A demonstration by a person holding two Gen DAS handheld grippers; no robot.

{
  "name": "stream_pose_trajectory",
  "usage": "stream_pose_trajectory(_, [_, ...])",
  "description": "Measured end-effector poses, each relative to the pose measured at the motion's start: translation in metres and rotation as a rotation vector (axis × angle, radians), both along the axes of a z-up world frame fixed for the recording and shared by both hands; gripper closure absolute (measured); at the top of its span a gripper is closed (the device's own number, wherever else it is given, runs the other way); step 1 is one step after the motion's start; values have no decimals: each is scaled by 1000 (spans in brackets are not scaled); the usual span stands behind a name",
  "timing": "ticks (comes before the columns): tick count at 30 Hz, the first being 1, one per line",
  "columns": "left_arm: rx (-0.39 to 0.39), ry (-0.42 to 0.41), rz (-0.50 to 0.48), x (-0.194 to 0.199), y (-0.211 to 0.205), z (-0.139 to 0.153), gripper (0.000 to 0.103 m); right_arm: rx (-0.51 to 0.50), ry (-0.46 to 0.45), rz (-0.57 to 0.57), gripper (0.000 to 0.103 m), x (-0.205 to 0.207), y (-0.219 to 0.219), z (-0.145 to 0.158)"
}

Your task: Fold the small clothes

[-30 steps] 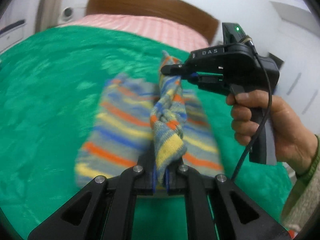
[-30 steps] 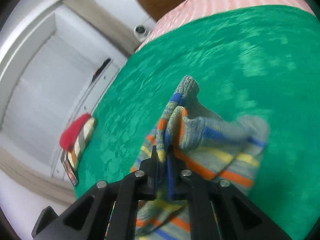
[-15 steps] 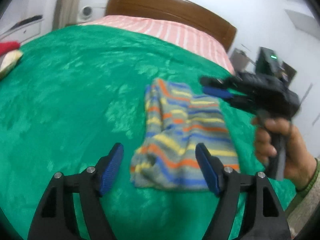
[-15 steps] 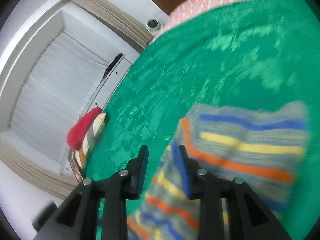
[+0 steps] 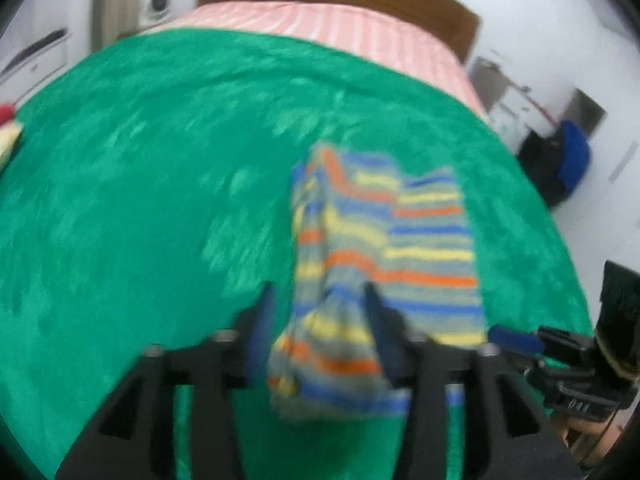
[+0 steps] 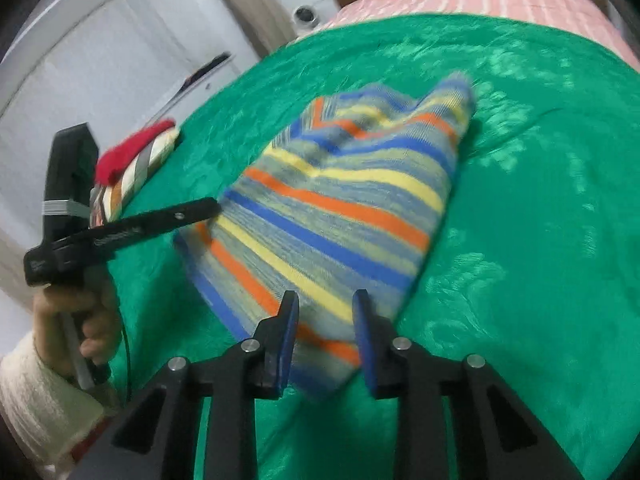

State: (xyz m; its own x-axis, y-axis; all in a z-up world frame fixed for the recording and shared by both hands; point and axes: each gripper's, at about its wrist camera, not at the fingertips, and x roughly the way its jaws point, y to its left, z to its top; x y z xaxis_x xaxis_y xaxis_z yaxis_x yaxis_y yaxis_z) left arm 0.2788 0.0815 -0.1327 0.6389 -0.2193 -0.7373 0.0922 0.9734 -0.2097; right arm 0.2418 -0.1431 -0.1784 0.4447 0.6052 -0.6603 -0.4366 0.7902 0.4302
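Green-covered bed point(image 6: 540, 208) bears a striped garment point(image 6: 340, 208), perhaps folded, and red-topped cloth point(image 6: 132, 160)

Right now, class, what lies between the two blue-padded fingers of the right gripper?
In the right wrist view, the right gripper stands open, and the near end of the striped knit garment lies in the gap, on the green bedspread.

Left gripper point(image 5: 320, 324) and right gripper point(image 6: 326, 326) both hang with jaws parted, gripping nothing.
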Motion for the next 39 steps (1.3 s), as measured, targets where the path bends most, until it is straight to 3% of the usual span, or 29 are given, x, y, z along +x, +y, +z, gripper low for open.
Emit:
stream_pose_trajectory(2, [30, -1, -50, 19, -12, 6, 22, 7, -26, -10, 74, -6, -1, 7])
stream_pose_trajectory(3, [47, 9, -71, 30, -20, 5, 19, 8, -38, -12, 74, -10, -1, 9])
stream_pose_trajectory(5, [107, 51, -84, 55, -31, -8, 24, -1, -40, -11, 74, -12, 0, 7])
stream_pose_trajectory(7, [208, 118, -9, 70, -28, -29, 73, -17, -34, -12, 74, -12, 2, 1])
stream_pose_trajectory(9, [142, 172, 31, 77, -11, -47, 69, -26, -6, -13, 74, -12, 5, -14])
stream_pose_trajectory(11, [41, 162, 78, 69, 6, -47, 67, -62, 31, -7, 73, -10, 10, -29])
stream_pose_trajectory(14, [36, 111, 78, 46, 13, -29, 65, -63, 6, -20, 73, -16, 8, -26])
stream_pose_trajectory(17, [-8, 67, 37, 13, 20, -12, 44, -68, -22, -43, 73, -24, 4, -11])
stream_pose_trajectory(20, [21, 64, -21, -10, 12, -10, 42, -71, -92, -16, 73, -39, 11, 11])
stream_pose_trajectory(21, [42, 83, -28, -10, 9, -15, 50, -77, -101, -3, 73, -43, 15, 13])
stream_pose_trajectory(22, [87, 126, -19, -15, 7, -26, 74, -85, -104, 10, 73, -45, 20, 13])
stream_pose_trajectory(23, [110, 158, -15, -16, 6, -33, 83, -94, -99, 19, 73, -45, 27, 11])
stream_pose_trajectory(24, [112, 183, -14, -18, 7, -39, 86, -105, -85, 24, 73, -43, 33, 6])
stream_pose_trajectory(27, [98, 183, 10, -32, 11, -41, 86, -128, -3, 10, 73, -39, 35, -24])
stream_pose_trajectory(30, [107, 182, 18, -37, 8, -38, 88, -64, 22, -41, 73, -39, 22, -27])
stream_pose_trajectory(39, [141, 177, 32, -42, 3, -38, 86, -75, 9, -64, 73, -38, 23, -28])
